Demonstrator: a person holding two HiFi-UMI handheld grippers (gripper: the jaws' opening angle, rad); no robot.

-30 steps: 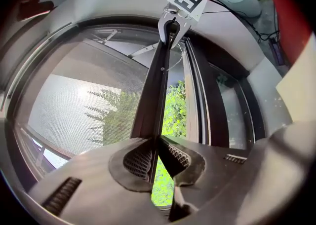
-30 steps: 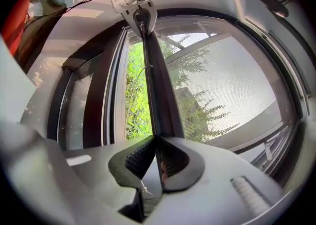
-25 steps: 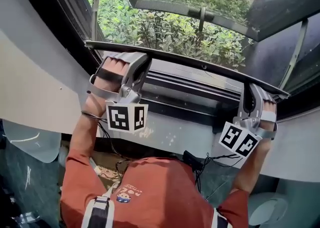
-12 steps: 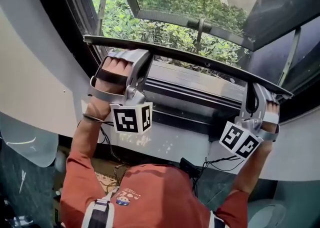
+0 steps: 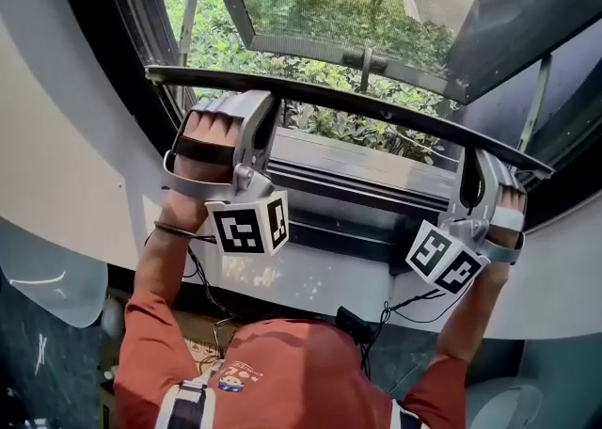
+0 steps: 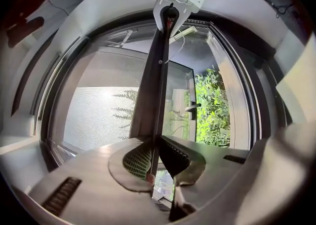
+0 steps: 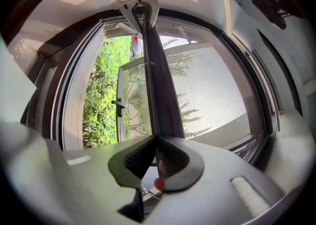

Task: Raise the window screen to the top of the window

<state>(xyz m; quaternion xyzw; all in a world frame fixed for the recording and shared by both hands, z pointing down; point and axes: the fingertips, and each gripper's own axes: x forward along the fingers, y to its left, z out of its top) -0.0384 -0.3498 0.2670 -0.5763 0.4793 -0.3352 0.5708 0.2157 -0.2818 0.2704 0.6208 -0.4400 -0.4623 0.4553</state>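
**Dark screen bar held at both ends, clear of the sill**

Dark metal runs across the head view: this is the bottom bar [image 5: 376, 109] of the window screen [image 6: 98, 115]. It crosses the opening from the left frame to the right one. The bar hangs above the sill track [image 5: 376, 187], and green shrubs [image 5: 357, 126] show through the gap between the two.

The left gripper [image 5: 266, 103] meets the bar near its left end. In the left gripper view its jaws [image 6: 154, 157] are drawn in on the thin edge of the bar [image 6: 159, 71], with the ribbed pads pressed on either side. The right gripper [image 5: 473, 162] has the bar near its right end. In the right gripper view its jaws [image 7: 155, 157] are likewise nearly together and clamp the bar [image 7: 157, 71] between the pads.

In both gripper views the fine grey mesh of the screen fills one side of the bar. On the other side the opening shows bare, with foliage and a dark window handle [image 6: 191, 105] beyond it.

Each gripper's marker cube [image 5: 249, 225] faces the head camera. Thin black cables [image 5: 400, 303] trail from the grippers down toward the person's orange-red shirt [image 5: 282, 361].
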